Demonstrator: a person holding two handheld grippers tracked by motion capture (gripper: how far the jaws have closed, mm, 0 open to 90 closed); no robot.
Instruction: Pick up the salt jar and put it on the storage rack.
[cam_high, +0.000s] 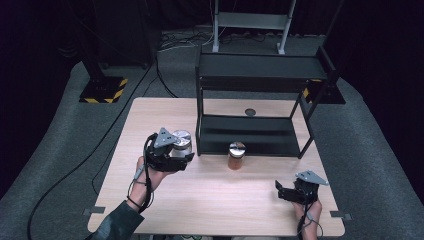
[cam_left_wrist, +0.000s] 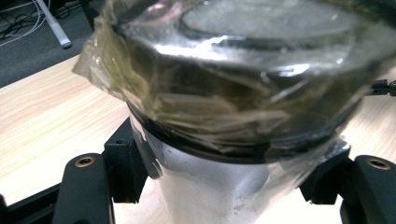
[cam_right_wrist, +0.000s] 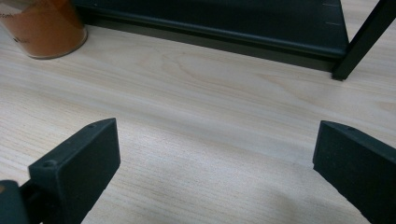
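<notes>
A silver jar (cam_high: 180, 145), upright, is clamped between the jaws of the left gripper (cam_high: 172, 155), just left of the black shelf (cam_high: 250, 135), whose lower deck lies to its right. The right gripper (cam_high: 290, 192) is held open, empty, well apart.

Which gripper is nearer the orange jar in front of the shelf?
Left, narrowly. The left gripper, shut on a silver jar, is beside the orange jar. The right gripper sits open, nearer the person.
</notes>
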